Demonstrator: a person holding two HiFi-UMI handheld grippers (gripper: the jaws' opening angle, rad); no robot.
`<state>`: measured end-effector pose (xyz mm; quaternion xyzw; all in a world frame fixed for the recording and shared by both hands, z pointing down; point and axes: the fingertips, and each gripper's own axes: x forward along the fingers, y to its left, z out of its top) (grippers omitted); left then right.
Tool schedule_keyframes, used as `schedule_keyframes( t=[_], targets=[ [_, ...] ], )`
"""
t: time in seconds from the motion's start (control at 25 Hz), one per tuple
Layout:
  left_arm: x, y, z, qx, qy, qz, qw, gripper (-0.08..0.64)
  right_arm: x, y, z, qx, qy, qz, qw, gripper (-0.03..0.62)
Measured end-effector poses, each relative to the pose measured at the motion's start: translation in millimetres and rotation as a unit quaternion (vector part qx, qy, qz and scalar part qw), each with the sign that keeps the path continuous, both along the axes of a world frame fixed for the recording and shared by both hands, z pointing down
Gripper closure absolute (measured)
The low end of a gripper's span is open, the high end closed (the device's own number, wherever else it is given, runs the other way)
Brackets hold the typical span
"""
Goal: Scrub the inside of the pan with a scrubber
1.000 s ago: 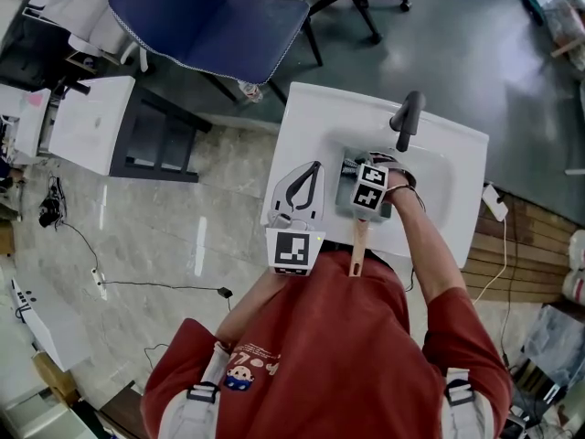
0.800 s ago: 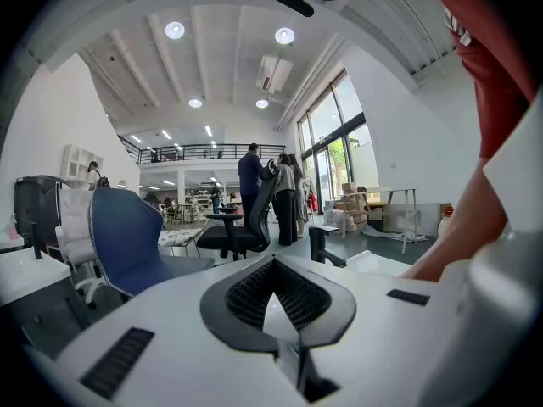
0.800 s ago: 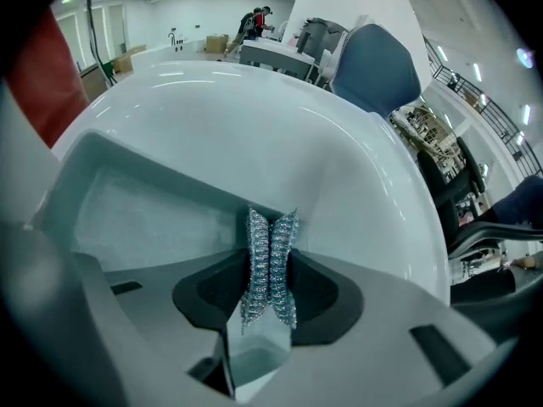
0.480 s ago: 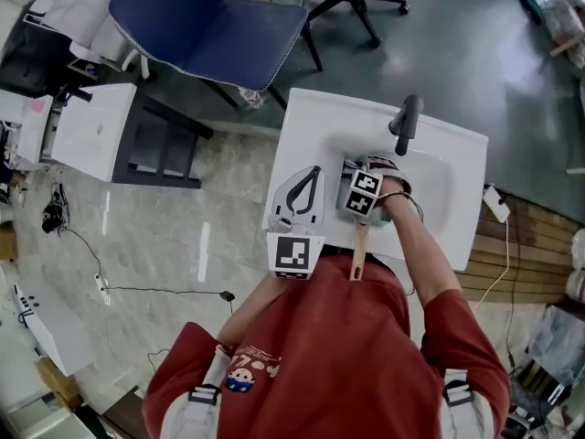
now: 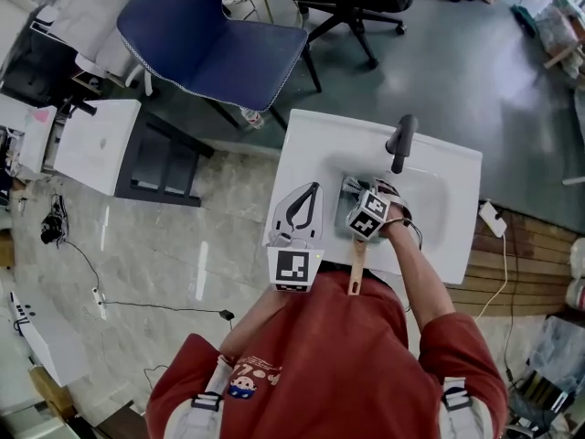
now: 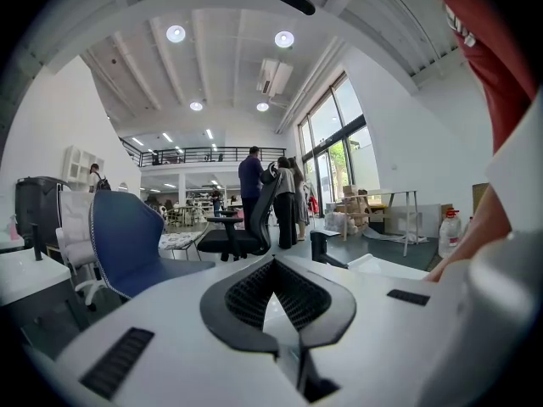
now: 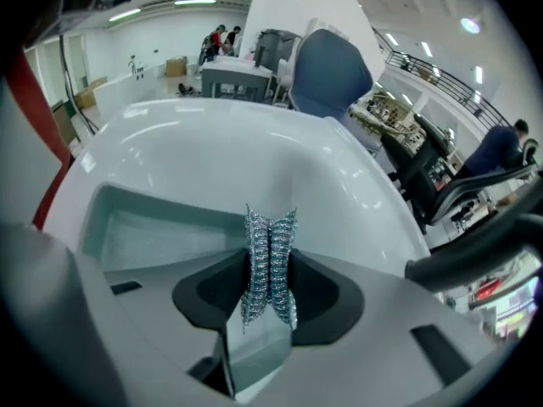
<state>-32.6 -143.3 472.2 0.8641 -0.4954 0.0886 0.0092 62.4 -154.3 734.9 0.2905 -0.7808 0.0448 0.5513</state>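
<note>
- Ceramic white sink (image 5: 306,140): the basin lies under the right tool (image 7: 270,270). The front rim is just behind that tool and the faucet (image 5: 402,140) just ahead of it.
- Grey square pan (image 5: 348,188): it sits in the basin, below and slightly left of the right tool. Its wooden handle (image 5: 355,268) runs back over the front rim.
- Left tool (image 6: 273,265): the jaws are together on nothing. It rests over the sink's flat deck, beside the pan and apart from the handle.
- Steel-wool scrubber (image 7: 270,236): it is clamped upright between the right tool's jaws and sticks out past their tips. Whether it touches the pan floor cannot be told.
- Handling, judged: press the wad flat and use short overlapping strokes into the corners. The pan is unheld and may slide, so the idle left tool could pin the handle.
- Room, judged: the pan walls are close on each side and the faucet limits any forward reach. There is open space leftward over the deck.
</note>
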Motion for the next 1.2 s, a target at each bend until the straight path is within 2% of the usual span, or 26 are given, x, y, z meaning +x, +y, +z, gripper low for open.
schedule_keyframes(
  t=[0.24,0.36,0.44,0.56,0.76,0.96,1.2],
  targets=[
    [3.2,0.2,4.6,-0.004,0.001,0.002,1.0000,0.548,9.3,13.5,-50.8,0.046,-0.050,0.051,0.996,0.433],
    [5.3,-0.9,2.1,-0.003,-0.002,0.004,1.0000,0.548,18.6,22.4,-83.8,0.069,-0.091,0.093,0.989,0.430],
    [7.8,-1.6,-1.1,-0.001,-0.004,0.007,1.0000,0.548,25.0,29.3,-106.6,0.076,-0.133,0.122,0.981,0.430],
    [10.7,-5.8,-9.6,0.006,-0.001,0.010,0.9999,0.548,36.5,34.7,-146.2,0.095,-0.198,0.163,0.962,0.428],
    [5.6,-17.6,-27.9,0.004,0.007,0.007,0.9999,0.548,62.2,37.0,-213.3,0.158,-0.254,0.221,0.928,0.428],
    [6.2,-30.5,-58.0,0.018,0.011,0.010,0.9997,0.548,91.2,31.5,-276.8,0.235,-0.277,0.251,0.897,0.425],
    [11.7,-38.8,-100.1,0.050,0.031,0.011,0.9982,0.548,134.4,22.0,-350.4,0.342,-0.295,0.277,0.848,0.423]
  ],
)
